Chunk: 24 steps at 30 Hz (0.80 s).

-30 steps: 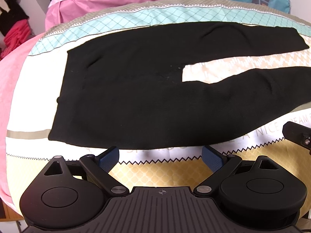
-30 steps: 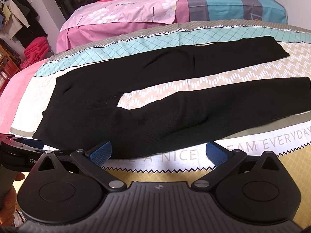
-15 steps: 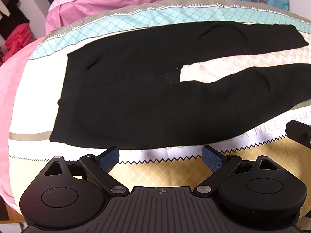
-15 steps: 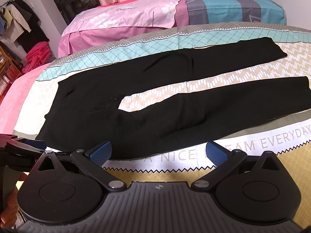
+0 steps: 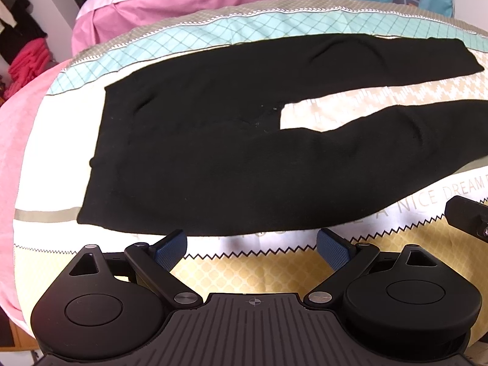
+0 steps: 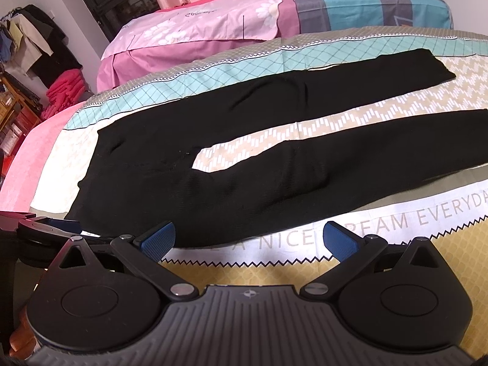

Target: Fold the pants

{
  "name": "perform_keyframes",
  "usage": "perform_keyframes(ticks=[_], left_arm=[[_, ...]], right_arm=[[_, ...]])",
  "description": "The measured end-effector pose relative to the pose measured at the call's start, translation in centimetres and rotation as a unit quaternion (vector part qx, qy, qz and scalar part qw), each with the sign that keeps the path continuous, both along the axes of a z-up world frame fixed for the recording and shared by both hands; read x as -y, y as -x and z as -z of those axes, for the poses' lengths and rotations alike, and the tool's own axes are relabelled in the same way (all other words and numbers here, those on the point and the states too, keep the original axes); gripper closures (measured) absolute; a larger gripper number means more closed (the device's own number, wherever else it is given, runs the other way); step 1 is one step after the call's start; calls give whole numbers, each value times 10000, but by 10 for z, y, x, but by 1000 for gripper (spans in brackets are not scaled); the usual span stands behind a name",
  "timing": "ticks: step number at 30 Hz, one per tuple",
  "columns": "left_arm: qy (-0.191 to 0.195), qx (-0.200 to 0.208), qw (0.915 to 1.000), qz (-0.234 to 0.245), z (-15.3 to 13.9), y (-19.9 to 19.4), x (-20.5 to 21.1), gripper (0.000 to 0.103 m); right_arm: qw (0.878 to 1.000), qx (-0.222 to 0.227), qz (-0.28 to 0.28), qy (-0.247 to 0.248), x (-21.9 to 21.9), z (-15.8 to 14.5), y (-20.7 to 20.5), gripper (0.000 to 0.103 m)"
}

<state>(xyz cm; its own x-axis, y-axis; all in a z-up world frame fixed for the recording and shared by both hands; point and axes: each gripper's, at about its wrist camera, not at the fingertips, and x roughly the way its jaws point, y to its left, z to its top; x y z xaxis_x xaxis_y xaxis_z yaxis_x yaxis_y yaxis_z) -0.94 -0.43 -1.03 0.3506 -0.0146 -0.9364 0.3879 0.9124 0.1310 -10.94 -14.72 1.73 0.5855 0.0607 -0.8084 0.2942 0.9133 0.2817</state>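
Black pants (image 5: pixel 213 152) lie flat and spread on the patterned bedspread (image 5: pixel 259 262), waistband to the left, both legs running right with a gap between them. They also show in the right wrist view (image 6: pixel 244 180). My left gripper (image 5: pixel 251 248) is open and empty, just in front of the near edge of the pants by the hip. My right gripper (image 6: pixel 248 241) is open and empty, in front of the near leg's edge. The left gripper's blue fingers (image 6: pixel 61 224) show at the left of the right wrist view.
A second bed with a pink and teal cover (image 6: pixel 274 15) stands behind. Red folded clothes (image 6: pixel 64 91) and hanging garments (image 6: pixel 33 39) are at the far left. The bed's pink left edge (image 5: pixel 15 140) drops off. Printed lettering (image 6: pixel 381 222) runs along the bedspread front.
Both grippers have shifted slightly; the view of the pants has drifted a little. Both stay open and the pants have not moved.
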Motion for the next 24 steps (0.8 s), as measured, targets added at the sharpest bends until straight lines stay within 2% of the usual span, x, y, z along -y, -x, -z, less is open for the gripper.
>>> perform_keyframes(ticks=[14, 18, 21, 24], left_arm=[[-48, -38, 10000, 28, 2, -4, 4, 0], [83, -48, 10000, 20, 8, -12, 1, 0], [123, 138, 9997, -143, 25, -29, -8, 0], [-125, 70, 9991, -388, 50, -48, -21, 0]], right_arm=[[9999, -49, -12, -113, 3, 4, -6, 0], [9991, -155, 63, -383, 10, 13, -7, 0], [9956, -229, 326, -843, 33, 37, -2, 0], [9891, -241, 1084, -964, 74, 56, 23, 1]])
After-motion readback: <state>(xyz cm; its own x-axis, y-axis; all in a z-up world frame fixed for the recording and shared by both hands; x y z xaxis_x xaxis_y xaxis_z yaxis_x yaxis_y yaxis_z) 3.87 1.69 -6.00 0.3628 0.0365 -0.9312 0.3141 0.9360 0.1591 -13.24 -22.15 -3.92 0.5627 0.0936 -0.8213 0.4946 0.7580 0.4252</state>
